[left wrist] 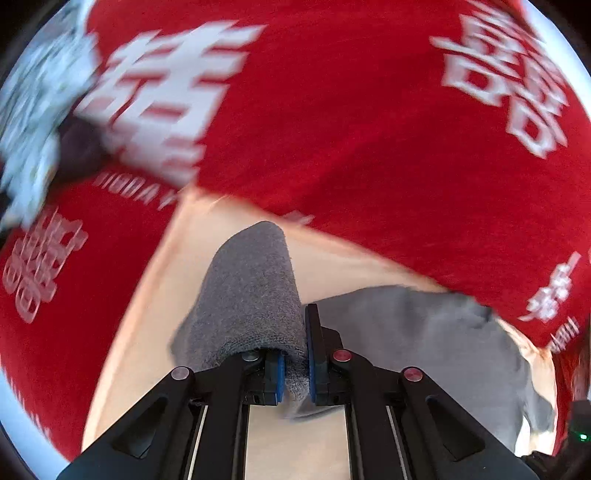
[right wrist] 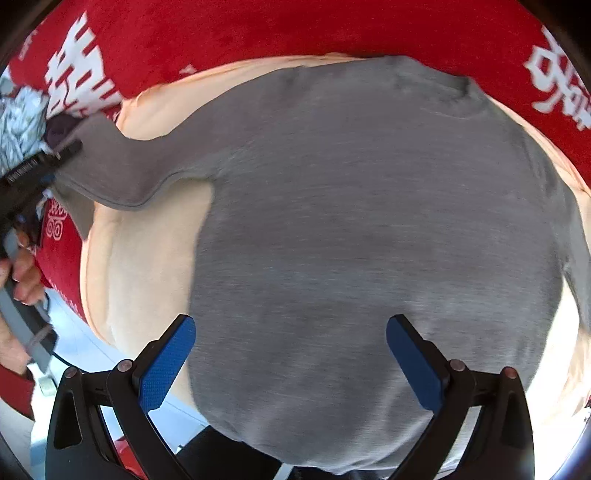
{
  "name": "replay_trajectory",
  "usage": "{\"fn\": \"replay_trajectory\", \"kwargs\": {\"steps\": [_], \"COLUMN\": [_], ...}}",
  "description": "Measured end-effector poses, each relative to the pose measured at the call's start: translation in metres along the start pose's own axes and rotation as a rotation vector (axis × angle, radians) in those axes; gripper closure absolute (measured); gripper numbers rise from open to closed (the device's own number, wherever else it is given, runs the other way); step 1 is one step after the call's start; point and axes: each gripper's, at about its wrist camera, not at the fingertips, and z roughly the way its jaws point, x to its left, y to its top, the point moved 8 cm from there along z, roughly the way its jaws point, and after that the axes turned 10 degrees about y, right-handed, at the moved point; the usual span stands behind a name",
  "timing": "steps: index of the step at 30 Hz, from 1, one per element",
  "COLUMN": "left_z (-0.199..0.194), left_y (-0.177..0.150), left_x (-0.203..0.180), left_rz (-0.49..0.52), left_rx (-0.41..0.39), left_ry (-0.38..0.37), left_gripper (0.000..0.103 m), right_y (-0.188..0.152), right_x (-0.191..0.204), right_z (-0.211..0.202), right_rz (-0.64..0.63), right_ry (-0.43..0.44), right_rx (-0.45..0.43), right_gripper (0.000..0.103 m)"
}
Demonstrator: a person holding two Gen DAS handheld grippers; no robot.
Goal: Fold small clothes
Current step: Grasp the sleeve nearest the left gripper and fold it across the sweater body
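Observation:
A small grey T-shirt [right wrist: 369, 203] lies flat on a peach cloth [right wrist: 140, 266]. My right gripper [right wrist: 291, 325] hangs open over the shirt's lower body, with nothing between its blue pads. My left gripper [left wrist: 295, 362] is shut on the shirt's grey sleeve [left wrist: 251, 288], which stands up off the peach cloth [left wrist: 332, 258]. The shirt's body [left wrist: 424, 332] lies to the right of it. In the right wrist view the left gripper [right wrist: 55, 155] shows at the left edge, pinching the end of the sleeve [right wrist: 122, 173], which is pulled out to the side.
A red cloth with large white characters [left wrist: 369, 110] lies under the peach cloth and fills the far side [right wrist: 295, 29]. A crumpled white-and-blue patterned fabric [left wrist: 33, 110] and a dark item [left wrist: 77, 151] lie at the far left. A person's hand [right wrist: 22, 273] holds the left gripper's handle.

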Motion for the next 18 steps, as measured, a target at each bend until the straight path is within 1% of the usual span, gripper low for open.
{"fn": "replay_trajectory", "kwargs": {"steps": [1,3,5,6,7,8,9,10,12,13,14,15,17,18], "left_z": [-0.008,-0.018,-0.024,-0.024,-0.021,-0.018,-0.017,-0.011,-0.001,0.015,0.025,0.029,0.049,0.057], "left_y": [0.007,0.013,0.013,0.01,0.002,-0.005,-0.01,-0.022,-0.045,-0.067,-0.078,-0.084,-0.111,-0.121], "left_x": [-0.027,-0.068,-0.133,-0.142,-0.188,-0.209,-0.218,-0.248,-0.28,-0.309,-0.32,-0.32,-0.336,-0.335], "left_rz": [0.041,0.102,0.193,0.206,0.261,0.285,0.295,0.33,0.378,0.422,0.446,0.455,0.499,0.514], "left_rx": [-0.028,-0.061,-0.085,-0.085,-0.078,-0.068,-0.063,-0.045,-0.015,0.026,0.051,0.06,0.112,0.131], "left_ry": [-0.025,-0.064,-0.125,-0.133,-0.17,-0.192,-0.2,-0.221,-0.235,-0.24,-0.233,-0.23,-0.204,-0.186], "left_gripper": [0.093,0.093,0.093,0.093,0.093,0.093,0.093,0.093,0.093,0.093,0.093,0.093,0.093,0.087], "right_y": [0.0,0.001,-0.001,-0.002,-0.004,-0.006,-0.008,-0.013,-0.018,-0.023,-0.028,-0.033,-0.042,-0.046], "right_x": [-0.011,-0.033,-0.059,-0.069,-0.086,-0.099,-0.11,-0.128,-0.151,-0.166,-0.18,-0.192,-0.213,-0.22], "right_z": [-0.005,-0.017,-0.032,-0.038,-0.046,-0.051,-0.056,-0.06,-0.064,-0.065,-0.065,-0.065,-0.063,-0.062], "right_rz": [0.017,0.058,0.095,0.108,0.13,0.148,0.165,0.192,0.232,0.256,0.281,0.298,0.337,0.352], "right_ry": [0.002,0.008,0.009,0.007,0.003,0.0,-0.002,-0.006,-0.014,-0.019,-0.021,-0.022,-0.024,-0.023], "right_rx": [-0.007,-0.028,-0.051,-0.061,-0.075,-0.083,-0.088,-0.093,-0.095,-0.097,-0.095,-0.092,-0.083,-0.078], "right_gripper": [0.0,0.0,0.0,0.0,0.0,0.0,0.0,0.0,0.0,0.0,0.0,0.0,0.0,0.0]}}
